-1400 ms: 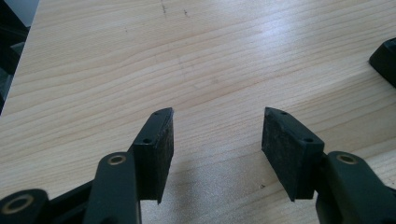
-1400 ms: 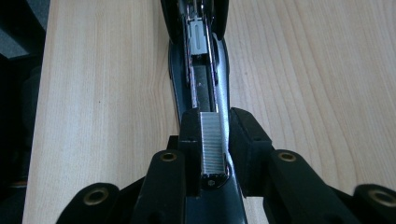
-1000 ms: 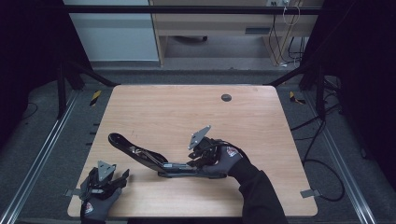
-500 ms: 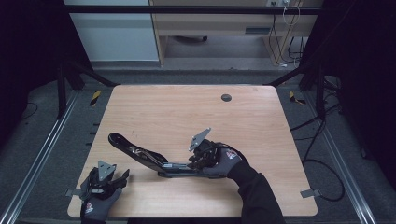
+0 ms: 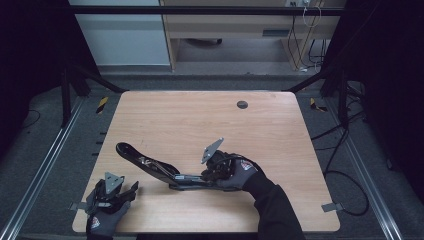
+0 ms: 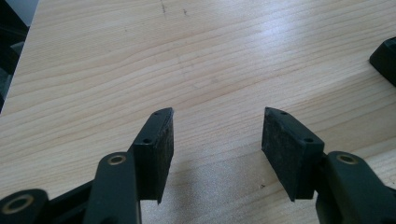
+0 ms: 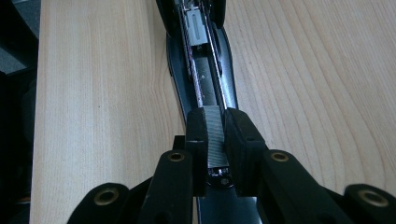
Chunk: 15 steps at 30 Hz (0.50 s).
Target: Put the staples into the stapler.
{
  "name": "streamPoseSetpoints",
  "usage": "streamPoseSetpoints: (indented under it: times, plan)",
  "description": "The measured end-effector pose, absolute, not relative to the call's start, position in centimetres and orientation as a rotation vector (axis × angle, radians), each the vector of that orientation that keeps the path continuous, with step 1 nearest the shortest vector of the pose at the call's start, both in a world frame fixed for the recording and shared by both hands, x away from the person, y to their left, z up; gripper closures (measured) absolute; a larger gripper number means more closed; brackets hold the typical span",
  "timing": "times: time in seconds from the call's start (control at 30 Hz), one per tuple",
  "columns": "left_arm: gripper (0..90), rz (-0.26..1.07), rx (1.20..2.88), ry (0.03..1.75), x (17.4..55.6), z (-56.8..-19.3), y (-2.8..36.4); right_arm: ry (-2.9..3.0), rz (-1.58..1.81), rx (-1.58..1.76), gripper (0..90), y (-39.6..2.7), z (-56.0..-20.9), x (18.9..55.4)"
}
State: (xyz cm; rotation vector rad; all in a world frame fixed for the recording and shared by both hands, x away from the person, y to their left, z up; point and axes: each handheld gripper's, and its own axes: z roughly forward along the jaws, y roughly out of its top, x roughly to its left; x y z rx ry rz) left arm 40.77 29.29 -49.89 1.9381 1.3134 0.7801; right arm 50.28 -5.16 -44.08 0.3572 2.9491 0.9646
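Staples (image 7: 215,135) sit clamped in right gripper (image 7: 215,140) mid-table; left gripper (image 6: 217,140) gapes at near edge.

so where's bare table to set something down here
The far half of the table is bare up to the small round cap. The right side, beyond the right gripper, is free too. It is crowded along the near edge, where the opened stapler lies between the left gripper and the right one.
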Motion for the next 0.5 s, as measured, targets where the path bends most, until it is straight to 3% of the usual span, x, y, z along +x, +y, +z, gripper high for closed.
streamPoseSetpoints:
  times: [0.5]
  plan:
    - [43.2, 0.781, 1.94, 1.311, 40.72, -49.85, 29.25, 2.93, 0.961, 0.347, 76.5, -5.06, -43.83, 49.65]
